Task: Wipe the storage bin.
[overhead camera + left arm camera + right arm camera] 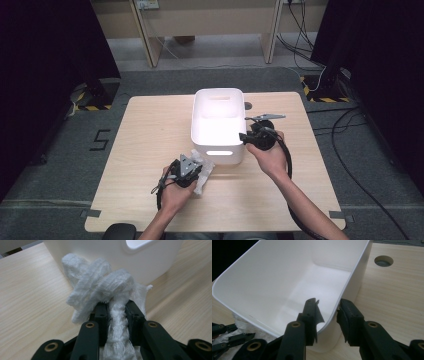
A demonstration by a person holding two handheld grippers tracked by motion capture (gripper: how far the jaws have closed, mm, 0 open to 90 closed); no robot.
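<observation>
A crumpled white cloth (204,173) lies on the wooden table just in front of a white plastic bin (218,91). My left gripper (197,168) is shut on the cloth (100,282), a twisted strand of it pinched between the jaws (117,308); the bin's front wall (105,252) rises right behind. My right gripper (243,136) sits at the bin's near right corner. Its jaws (328,307) straddle the rim, one inside the empty bin (274,277) and one outside, closed on the wall. The cloth (244,325) and left gripper (227,340) show beside the bin.
The light wood table (150,125) has a round cable hole (248,105) behind the bin's right side. Grey carpet surrounds the table, with desk legs and cables beyond its far edge. Bare tabletop stretches left of the bin.
</observation>
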